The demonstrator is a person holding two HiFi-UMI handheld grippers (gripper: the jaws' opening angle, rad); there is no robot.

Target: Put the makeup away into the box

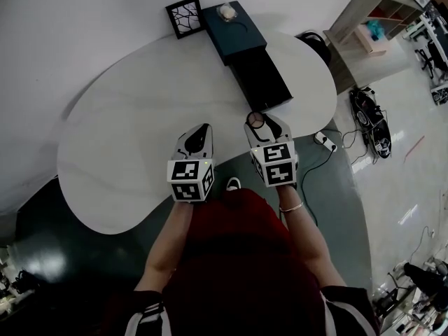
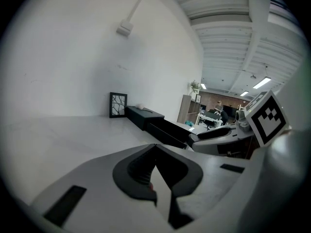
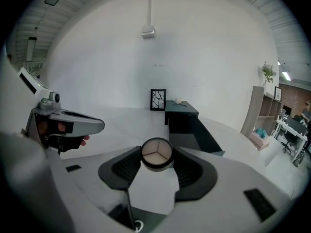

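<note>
Tongs, head view: left tongs [image 1: 201, 133] tips together, nothing identifiable held; right tongs [image 1: 257, 122] clamped on a round compact [image 1: 257, 120] over the near edge of the smooth white desk [image 1: 126, 124].
Box, head view: dark rectangular box [image 1: 236, 28] ahead of the right tongs, well apart; drawer [image 1: 266, 82] open toward them.
Left gripper view: pad tips meet; box ahead, to the right.
Right gripper view: ribbed black pads flank the compact's glossy black rim; three beige powder wedges show.
Step, judged: carrying. Hold the compact level, lower it into the drawer, then release; the hard, smooth rim may slip.
</note>
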